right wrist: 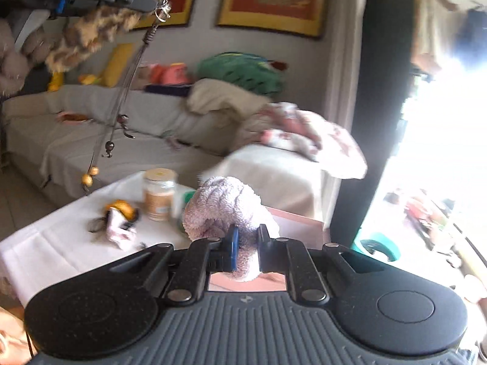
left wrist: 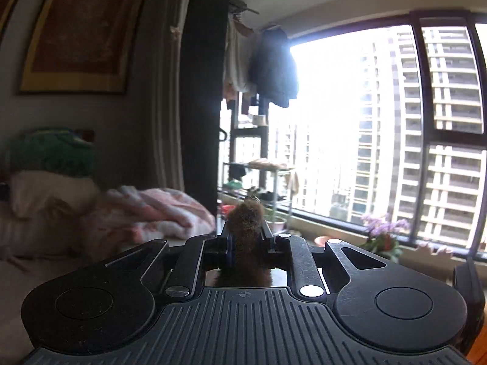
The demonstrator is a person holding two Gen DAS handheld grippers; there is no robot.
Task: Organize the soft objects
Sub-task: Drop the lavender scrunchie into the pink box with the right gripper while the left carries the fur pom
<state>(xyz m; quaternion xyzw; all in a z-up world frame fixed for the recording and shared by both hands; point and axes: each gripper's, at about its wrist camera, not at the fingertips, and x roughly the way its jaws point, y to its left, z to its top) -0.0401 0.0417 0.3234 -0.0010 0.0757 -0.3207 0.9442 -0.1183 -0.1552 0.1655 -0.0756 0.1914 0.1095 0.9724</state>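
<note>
- Left gripper (left wrist: pixel 246 231): jaws clenched on a brown furry toy (left wrist: pixel 245 228), held high in the air, window beyond.
- Right gripper (right wrist: pixel 246 237): jaws clenched on a pale pink plush (right wrist: pixel 225 203), above the bench (right wrist: pixel 61 243), near its right end.
- Jar (right wrist: pixel 159 194) stands on the bench, far side.

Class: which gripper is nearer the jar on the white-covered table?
Right. The right gripper, holding a pink towel, hovers just beside the jar; the left gripper is raised high above.
</note>
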